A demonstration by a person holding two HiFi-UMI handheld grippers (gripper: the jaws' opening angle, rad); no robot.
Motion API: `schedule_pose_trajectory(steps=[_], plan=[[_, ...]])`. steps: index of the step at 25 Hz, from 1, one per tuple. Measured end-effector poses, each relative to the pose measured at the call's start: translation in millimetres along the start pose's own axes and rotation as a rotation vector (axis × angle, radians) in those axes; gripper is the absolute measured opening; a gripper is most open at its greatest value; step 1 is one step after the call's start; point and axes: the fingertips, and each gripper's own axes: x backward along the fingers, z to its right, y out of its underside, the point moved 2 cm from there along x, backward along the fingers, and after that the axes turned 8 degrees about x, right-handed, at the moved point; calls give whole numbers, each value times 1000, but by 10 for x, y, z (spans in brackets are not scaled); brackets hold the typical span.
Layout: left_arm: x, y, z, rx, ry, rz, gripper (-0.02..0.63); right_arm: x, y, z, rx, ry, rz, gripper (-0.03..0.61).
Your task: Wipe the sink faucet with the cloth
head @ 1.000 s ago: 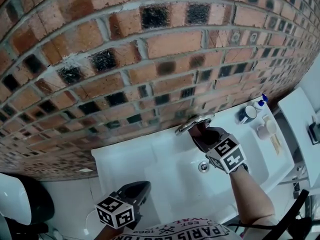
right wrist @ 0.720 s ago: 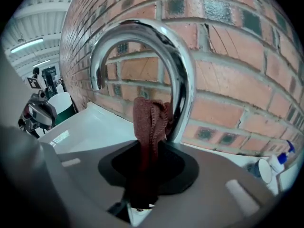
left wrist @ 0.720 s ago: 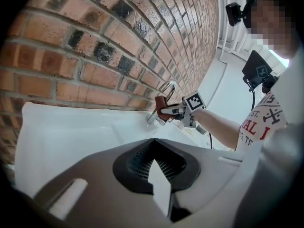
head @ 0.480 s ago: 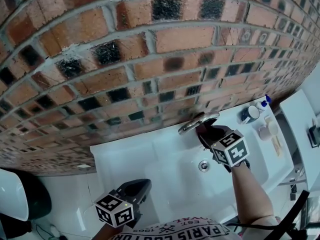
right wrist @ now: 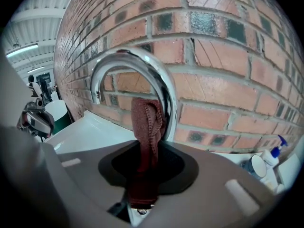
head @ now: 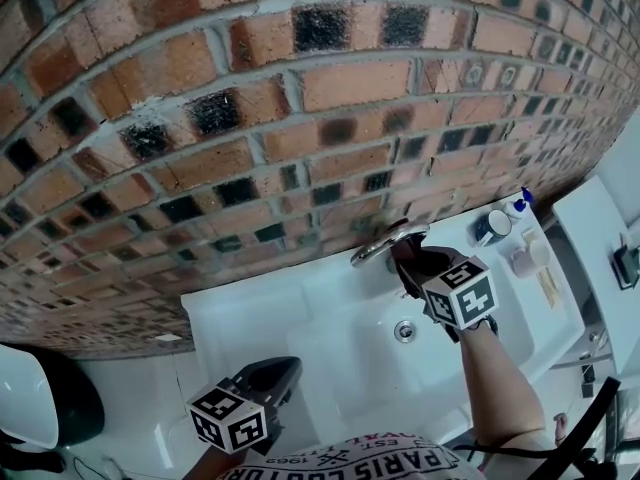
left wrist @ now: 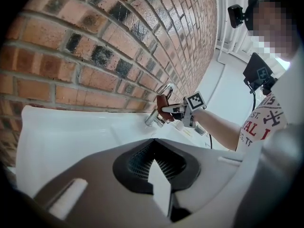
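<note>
- Right gripper view shows the right gripper [right wrist: 141, 201] pinching the dark red cloth [right wrist: 146, 127]. The cloth stands up out of the jaws.
- The top of the cloth lies against the shiny bent faucet [right wrist: 161, 80], on the inside of its curve.
- So we think the wiping is going on right now.
- We cannot tell how much of the faucet is clean. It looks shiny all over.
- We think the end where the water comes out and the bottom part are left to wipe.
- The left gripper [left wrist: 159, 184] has its jaws pressed together, with nothing in them.
- From the head view, the left gripper [head: 275, 376] hangs low by our body, well apart from the faucet [head: 385, 243]. It is not helping.
- From the head view, the right gripper [head: 408, 256] is up at the faucet, over the white sink [head: 300, 308].
- Now we count: two grippers, one cloth, one faucet.
- We count one sink with one drain hole [head: 404, 330].
- Behind the sink is one brick wall [head: 300, 118].
- At the far right of the sink stand one bottle with a blue top [head: 518, 206] and one dark cup [head: 492, 228].
- Some pale little things sit past the cup. They are too small for us to count.
</note>
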Motion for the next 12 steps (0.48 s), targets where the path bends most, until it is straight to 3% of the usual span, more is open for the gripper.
schedule_pose_trajectory(steps=[8,12], plan=[[167,-31,108,-11,14,39,5,350,-408,-63,82,59,59,90],[278,-49,125,-8,13,69,5,396,-556,-300,138,36,62,89]])
